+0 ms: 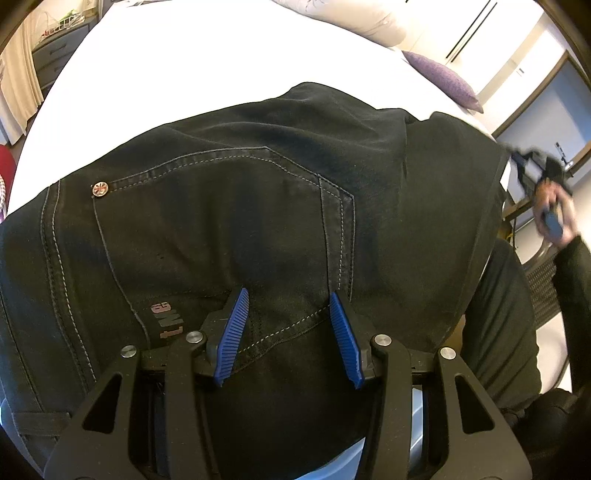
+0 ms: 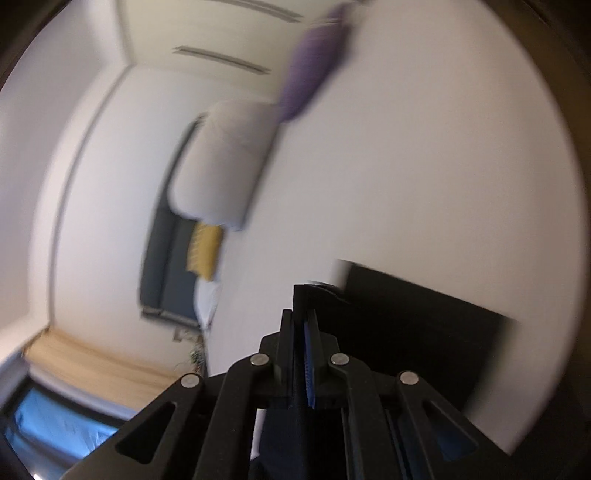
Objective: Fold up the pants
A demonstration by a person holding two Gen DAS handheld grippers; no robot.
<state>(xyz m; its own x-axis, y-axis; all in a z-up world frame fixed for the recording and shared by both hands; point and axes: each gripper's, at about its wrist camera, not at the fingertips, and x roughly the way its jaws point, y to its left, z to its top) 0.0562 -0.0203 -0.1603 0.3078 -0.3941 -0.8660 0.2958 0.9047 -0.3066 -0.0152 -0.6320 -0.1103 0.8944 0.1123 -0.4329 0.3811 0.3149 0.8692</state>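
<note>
Black jeans (image 1: 229,206) lie on the white bed (image 1: 207,55), back pocket and a rivet facing up. My left gripper (image 1: 288,291) points down at the pocket, open, its blue pads apart with the denim beneath them. At the right edge a flap of the jeans (image 1: 454,192) is raised. Its top corner meets my blurred right gripper (image 1: 524,158), held in a hand (image 1: 554,206). In the right wrist view my right gripper (image 2: 306,314) is shut, and black cloth (image 2: 308,290) sticks out at its tip, joined to the jeans (image 2: 413,332).
A purple pillow (image 1: 443,79) and a pale pillow (image 1: 369,22) sit at the bed's far side. A grey dresser (image 1: 55,51) stands at the far left. The person's dark sleeve (image 1: 576,266) is at the right. The right wrist view is motion-blurred.
</note>
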